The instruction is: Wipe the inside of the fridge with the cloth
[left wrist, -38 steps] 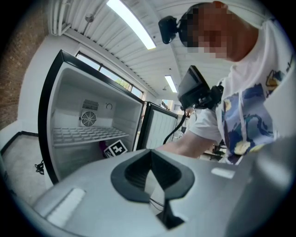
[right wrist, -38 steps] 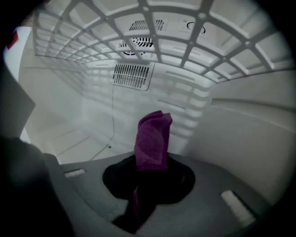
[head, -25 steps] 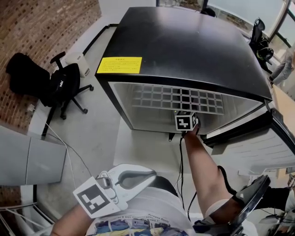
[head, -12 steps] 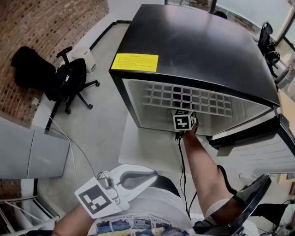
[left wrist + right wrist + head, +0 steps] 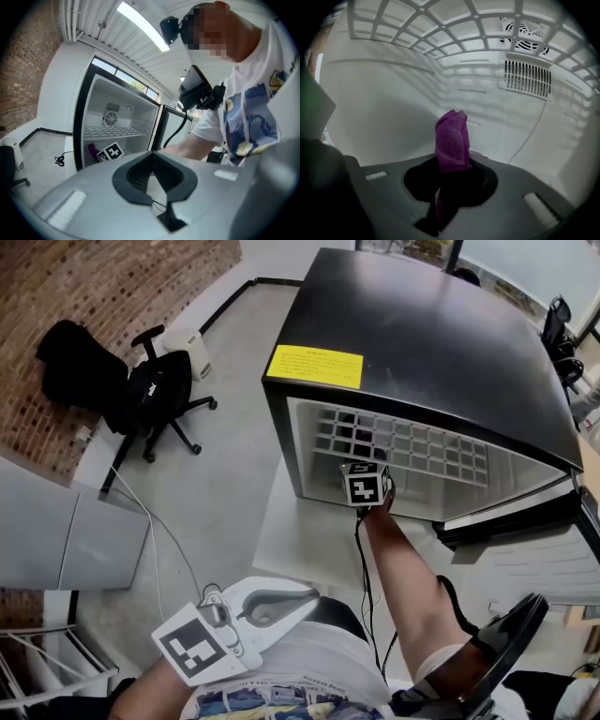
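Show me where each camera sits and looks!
Head view: on the head, looking down at the fridge; left gripper, right forearm show.
Left gripper view: by the chest, facing the fridge; shut jaws, shirt show.
Right gripper view: inside the fridge, facing its back wall; right gripper clamps the cloth.
First two share the fridge.

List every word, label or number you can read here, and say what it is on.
Nothing can be read.
Yellow label on the fridge top: print too small.
White mark on the office chair back: blurred.
Marker cubes: square patterns, no letters.
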